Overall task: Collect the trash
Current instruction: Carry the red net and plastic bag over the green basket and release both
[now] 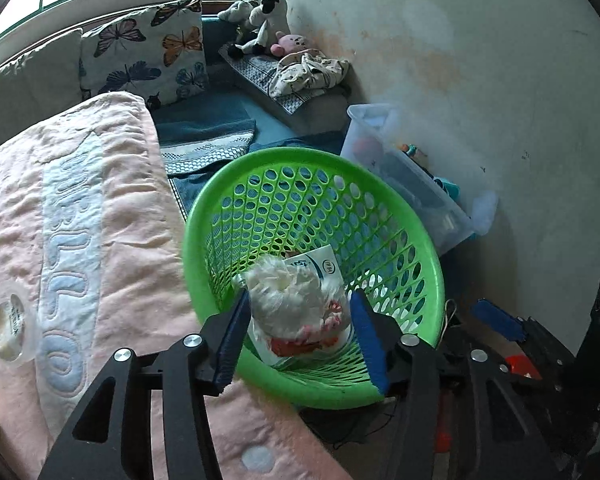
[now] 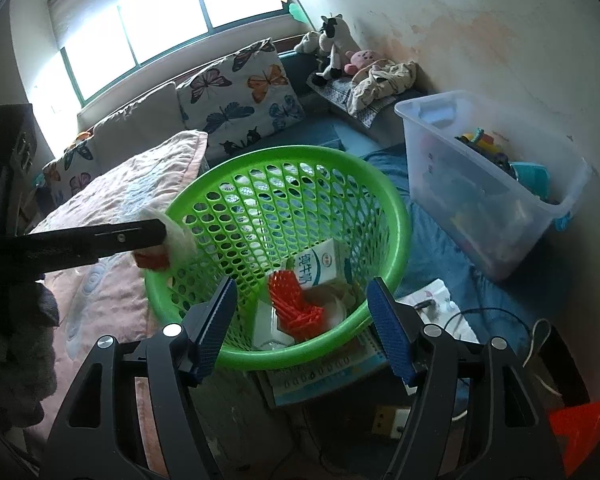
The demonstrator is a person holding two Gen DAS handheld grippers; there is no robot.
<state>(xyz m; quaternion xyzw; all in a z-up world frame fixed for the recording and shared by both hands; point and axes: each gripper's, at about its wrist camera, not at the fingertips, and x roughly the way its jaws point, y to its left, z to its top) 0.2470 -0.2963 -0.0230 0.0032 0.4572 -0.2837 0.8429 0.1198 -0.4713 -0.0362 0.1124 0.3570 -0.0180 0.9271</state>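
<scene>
Left gripper (image 1: 298, 334) over green basket (image 1: 432, 264) rim, jaws slightly parted, loose around crumpled wrapper wad (image 1: 296, 300): open wider, drop clear of rim; right gripper (image 2: 300, 328) half-open, empty.

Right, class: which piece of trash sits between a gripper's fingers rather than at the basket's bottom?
The crumpled white wrapper, between the left gripper's fingers above the green basket; the milk carton and orange piece lie inside.
</scene>
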